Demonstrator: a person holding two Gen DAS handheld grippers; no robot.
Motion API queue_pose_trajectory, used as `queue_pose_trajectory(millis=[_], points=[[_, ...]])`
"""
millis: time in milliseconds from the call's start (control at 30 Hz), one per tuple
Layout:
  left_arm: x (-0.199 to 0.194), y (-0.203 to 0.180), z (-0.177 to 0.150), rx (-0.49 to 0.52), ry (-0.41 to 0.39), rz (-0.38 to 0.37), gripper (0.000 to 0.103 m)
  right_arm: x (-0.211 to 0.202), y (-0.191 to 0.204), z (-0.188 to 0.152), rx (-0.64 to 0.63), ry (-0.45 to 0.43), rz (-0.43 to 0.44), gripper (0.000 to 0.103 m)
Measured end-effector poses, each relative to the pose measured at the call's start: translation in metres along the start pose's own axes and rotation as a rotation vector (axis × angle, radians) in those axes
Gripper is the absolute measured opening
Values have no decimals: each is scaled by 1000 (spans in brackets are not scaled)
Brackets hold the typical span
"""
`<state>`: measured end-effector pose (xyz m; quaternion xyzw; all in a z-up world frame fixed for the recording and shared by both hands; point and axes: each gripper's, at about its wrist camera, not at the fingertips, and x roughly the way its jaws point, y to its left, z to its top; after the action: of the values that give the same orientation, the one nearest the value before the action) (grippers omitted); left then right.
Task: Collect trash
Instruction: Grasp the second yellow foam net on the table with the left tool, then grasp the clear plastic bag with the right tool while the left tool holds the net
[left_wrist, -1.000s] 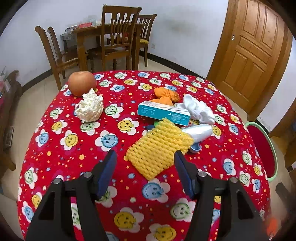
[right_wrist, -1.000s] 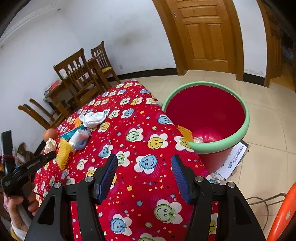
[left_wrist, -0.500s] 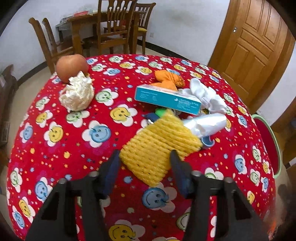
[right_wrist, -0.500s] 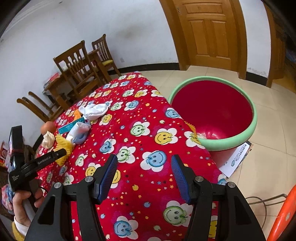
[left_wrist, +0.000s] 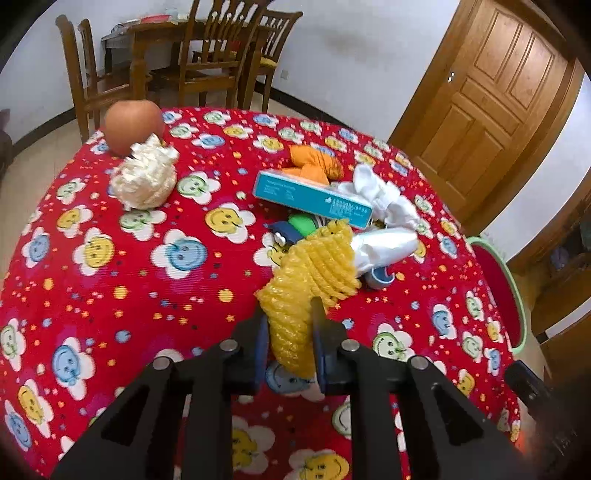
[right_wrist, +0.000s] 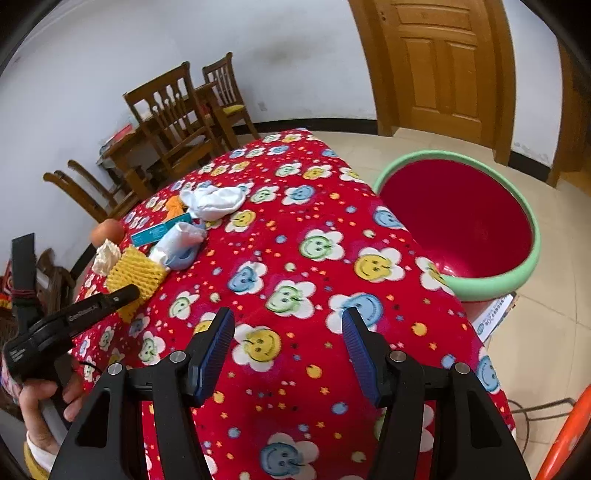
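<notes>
On the counter (left_wrist: 110, 288), with its red smiley-flower cloth, the left hand-held gripper (left_wrist: 288, 332) is closing its jaws on the near end of the yellow foam net (left_wrist: 314, 266), which bunches between the pads. Beyond it lie a teal box (left_wrist: 310, 197), white tissue (left_wrist: 384, 199) and an apple (left_wrist: 133, 125). The right hand-held gripper (right_wrist: 288, 350) hangs about half open and empty beside the red bin (right_wrist: 491, 284).

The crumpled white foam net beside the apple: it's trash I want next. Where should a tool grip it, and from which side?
Probably from above, across the crumpled white foam net's frilly top; it looks soft. Come from the near side: the apple sits right behind it.
</notes>
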<state>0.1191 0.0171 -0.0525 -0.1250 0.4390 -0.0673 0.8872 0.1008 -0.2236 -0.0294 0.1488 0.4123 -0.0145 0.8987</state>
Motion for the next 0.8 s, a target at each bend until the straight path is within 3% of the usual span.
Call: queue_pose_trajectory(millis=[333,800], points=[[-40,31,11,-50,-111,59,20,17,44,17,-80,11,62,62],[-42,73,13,-162,-138,116,20,82,96,44,-52,97,130,62]])
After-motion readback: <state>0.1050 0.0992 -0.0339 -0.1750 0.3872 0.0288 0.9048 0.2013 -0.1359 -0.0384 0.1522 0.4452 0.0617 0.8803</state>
